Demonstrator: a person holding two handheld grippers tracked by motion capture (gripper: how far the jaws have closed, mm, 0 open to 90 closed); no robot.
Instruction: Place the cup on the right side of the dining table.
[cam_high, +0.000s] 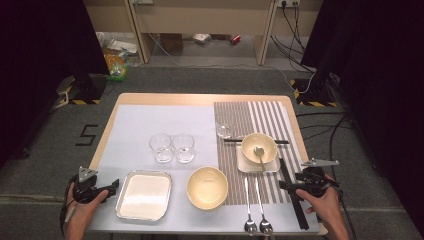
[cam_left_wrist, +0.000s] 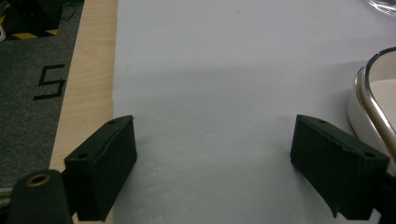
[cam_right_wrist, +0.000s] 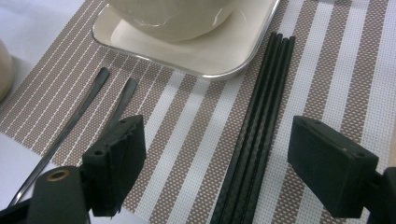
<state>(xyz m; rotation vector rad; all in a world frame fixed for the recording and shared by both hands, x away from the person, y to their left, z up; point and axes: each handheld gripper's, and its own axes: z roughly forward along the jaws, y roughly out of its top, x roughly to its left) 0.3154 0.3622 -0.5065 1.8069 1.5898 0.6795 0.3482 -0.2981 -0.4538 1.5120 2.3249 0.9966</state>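
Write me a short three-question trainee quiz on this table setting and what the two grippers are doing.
1. True or false: the right gripper has its jaws shut on the black chopsticks.
2. Which thing lies closest to the left gripper?
A. the metal tray
B. the two empty glasses
C. the two spoons
3. Fill in: the small spoon rests inside the ____ that stands on the square white plate.

Key
1. False: the jaws stand open, with the chopsticks lying on the striped placemat between them.
2. A
3. bowl
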